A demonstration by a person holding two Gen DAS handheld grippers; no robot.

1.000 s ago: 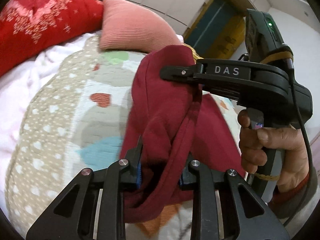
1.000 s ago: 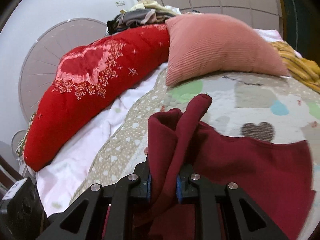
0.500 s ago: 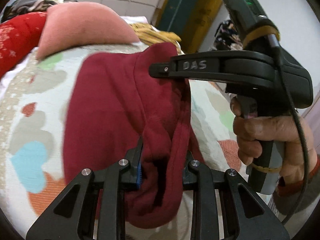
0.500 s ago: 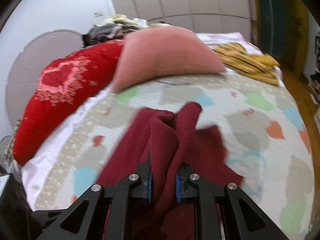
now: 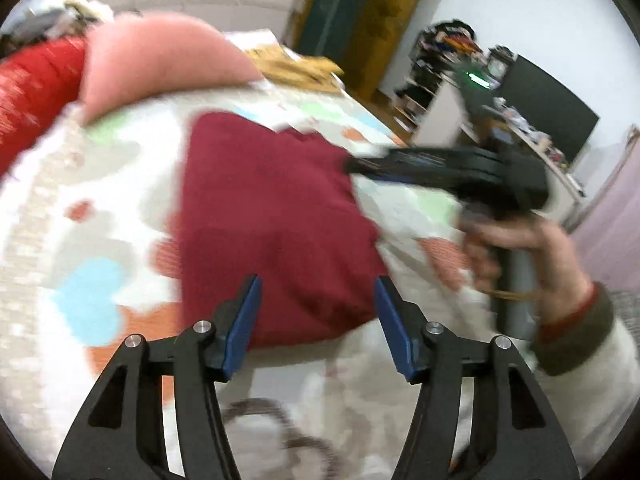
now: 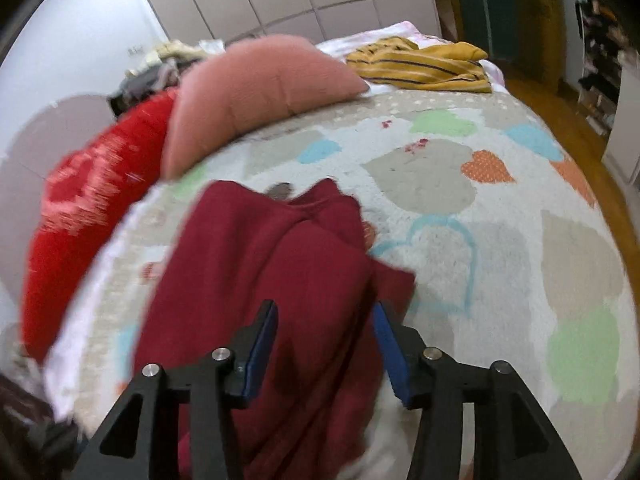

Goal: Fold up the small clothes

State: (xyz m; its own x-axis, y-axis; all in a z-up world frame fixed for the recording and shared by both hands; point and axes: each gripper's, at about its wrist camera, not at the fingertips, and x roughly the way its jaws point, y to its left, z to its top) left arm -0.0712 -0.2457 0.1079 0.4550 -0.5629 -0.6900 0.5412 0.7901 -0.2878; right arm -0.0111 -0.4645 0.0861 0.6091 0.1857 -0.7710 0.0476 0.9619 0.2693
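Jaws of the left gripper [image 5: 318, 324] are standing apart and have just been opening; the blue pads [image 5: 242, 328] are not pressing on the dark red garment [image 5: 276, 216], whose near edge is lying between them. The right gripper [image 6: 324, 354] is likewise parted, its jaws just opened, and the same cloth is lying loose between its fingers. The garment is resting on the heart-patterned quilt [image 6: 500, 240], partly folded over itself. Farther back a pink pillow [image 6: 260, 88] is lying beside a red cushion [image 6: 76, 208], and a yellow striped garment [image 6: 424, 64] is lying behind. In the left view a hand [image 5: 532, 256] is holding the right gripper at the garment's far edge.
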